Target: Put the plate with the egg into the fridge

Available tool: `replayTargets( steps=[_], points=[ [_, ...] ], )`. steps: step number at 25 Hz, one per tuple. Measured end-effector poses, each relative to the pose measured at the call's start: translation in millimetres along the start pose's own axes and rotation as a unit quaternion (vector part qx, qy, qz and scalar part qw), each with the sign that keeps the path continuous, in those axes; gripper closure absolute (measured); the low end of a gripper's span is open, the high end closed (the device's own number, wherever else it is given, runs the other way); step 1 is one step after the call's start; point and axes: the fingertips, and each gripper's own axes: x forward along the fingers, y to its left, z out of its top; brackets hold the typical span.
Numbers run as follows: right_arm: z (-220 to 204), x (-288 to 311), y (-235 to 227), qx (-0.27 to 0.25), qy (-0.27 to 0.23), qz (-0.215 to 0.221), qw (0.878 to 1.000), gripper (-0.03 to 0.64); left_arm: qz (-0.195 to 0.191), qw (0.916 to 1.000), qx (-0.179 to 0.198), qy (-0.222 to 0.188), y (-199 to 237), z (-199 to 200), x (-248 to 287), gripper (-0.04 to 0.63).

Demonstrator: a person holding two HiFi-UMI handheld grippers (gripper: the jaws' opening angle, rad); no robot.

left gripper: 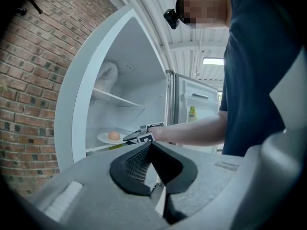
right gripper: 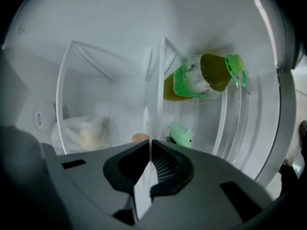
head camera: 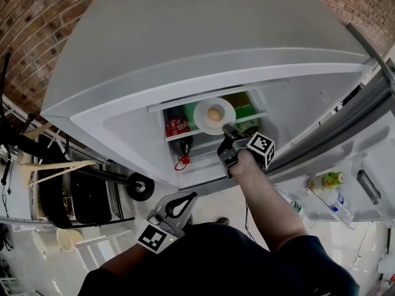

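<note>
Close to finished: got the plate (head camera: 203, 123) with the egg (head camera: 215, 113) inside the open fridge (head camera: 185, 36), level with the upper shelf (head camera: 179, 135); cannot tell whether fully set down. Gripping its rim at five o'clock with the right tongs (head camera: 226, 132), jaws clenched on the thin edge. Holding the left tongs (head camera: 190, 197) closed on nothing, low and well outside.

Left to do, likely: let go, back out.

Tight either side: red cans (head camera: 177, 127) at the plate's nine o'clock, green bottle (right gripper: 196, 78) at three. Open room only straight back toward six o'clock.
</note>
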Motion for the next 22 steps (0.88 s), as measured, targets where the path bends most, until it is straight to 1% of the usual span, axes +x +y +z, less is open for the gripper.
replayTargets(
  steps=[5, 11, 12, 14, 16, 19, 22],
  points=[
    [-1, 6, 3, 0.002, -0.006, -0.001, 1.0, 0.594, 0.002, 1.0, 0.0, -0.002, 1, 1, -2, 0.592],
    [0, 6, 5, -0.001, -0.012, 0.014, 1.0, 0.588, 0.001, 1.0, 0.002, -0.003, 0, 1, -5, 0.592],
    [0, 6, 7, 0.0, -0.012, 0.02, 1.0, 0.574, 0.0, 1.0, 0.001, -0.004, -1, 0, -6, 0.592],
    [0, 4, 11, -0.001, -0.015, 0.03, 0.999, 0.523, 0.0, 1.0, -0.001, -0.004, -2, 0, -6, 0.592],
    [1, 3, 12, -0.003, -0.02, 0.034, 0.999, 0.492, -0.003, 1.0, -0.002, -0.005, -3, -1, -7, 0.592],
    [1, 0, 13, -0.009, -0.021, 0.038, 0.999, 0.464, -0.006, 1.0, -0.004, -0.005, -4, -1, -9, 0.592],
    [-6, -8, 13, -0.02, -0.018, 0.043, 0.999, 0.454, -0.01, 0.9999, -0.004, -0.007, -5, -2, -11, 0.592]
  ],
)
